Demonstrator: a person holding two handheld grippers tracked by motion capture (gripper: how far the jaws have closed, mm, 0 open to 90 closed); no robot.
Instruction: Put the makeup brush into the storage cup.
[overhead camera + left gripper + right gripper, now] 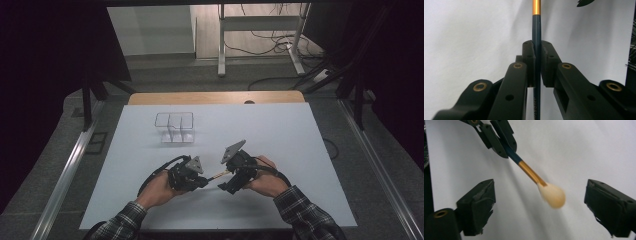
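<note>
While the left tongs (202,182) pinch the brush (531,173) by its dark handle above the counter (280,135), the right tongs (226,187) stand spread around its cream head, not touching: a handover, likely. Next, carry it to the clear organizer (174,127) beyond.

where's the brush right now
The brush is off the table near its front edge, its dark handle clamped in the left gripper, its pale head between the open jaws of the right gripper, untouched.
</note>
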